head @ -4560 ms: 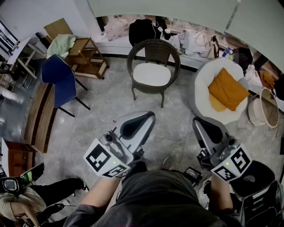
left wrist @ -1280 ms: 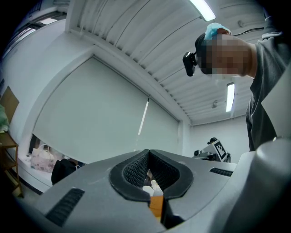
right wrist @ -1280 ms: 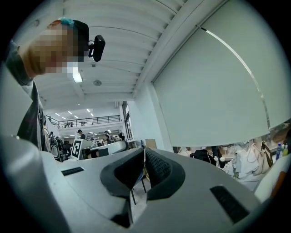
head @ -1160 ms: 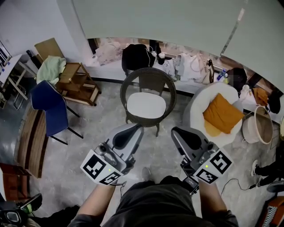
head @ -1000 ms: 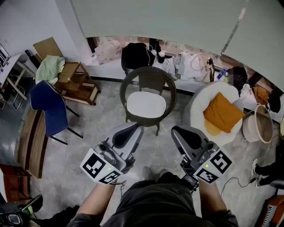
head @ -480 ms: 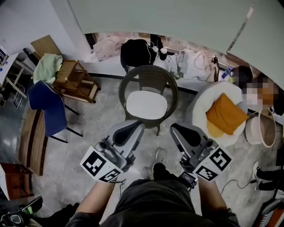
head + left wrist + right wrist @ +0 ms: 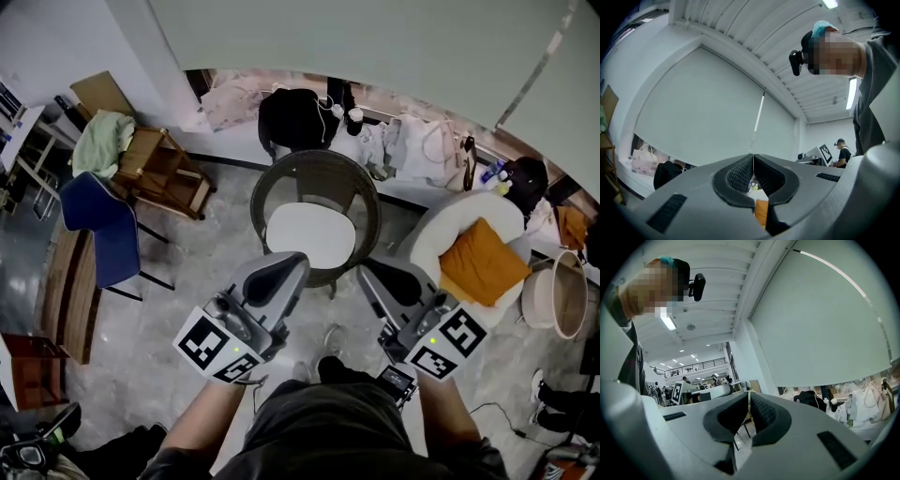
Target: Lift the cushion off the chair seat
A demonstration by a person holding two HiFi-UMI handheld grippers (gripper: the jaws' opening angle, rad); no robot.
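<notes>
White cushion (image 7: 309, 234) sits on the wicker chair (image 7: 367, 202), just past the left gripper (image 7: 296, 262) and right gripper (image 7: 368, 273), both pinched shut, empty. Blue chair (image 7: 98, 225) off left, orange pillow (image 7: 483, 261) right.

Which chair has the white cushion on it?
The dark wicker chair straight ahead, its seat holding the flat white cushion. The round white seat at right holds an orange cushion; the blue chair holds none.

Left tool (image 7: 292, 263) and right tool (image 7: 371, 275) point forward, jaws closed.
</notes>
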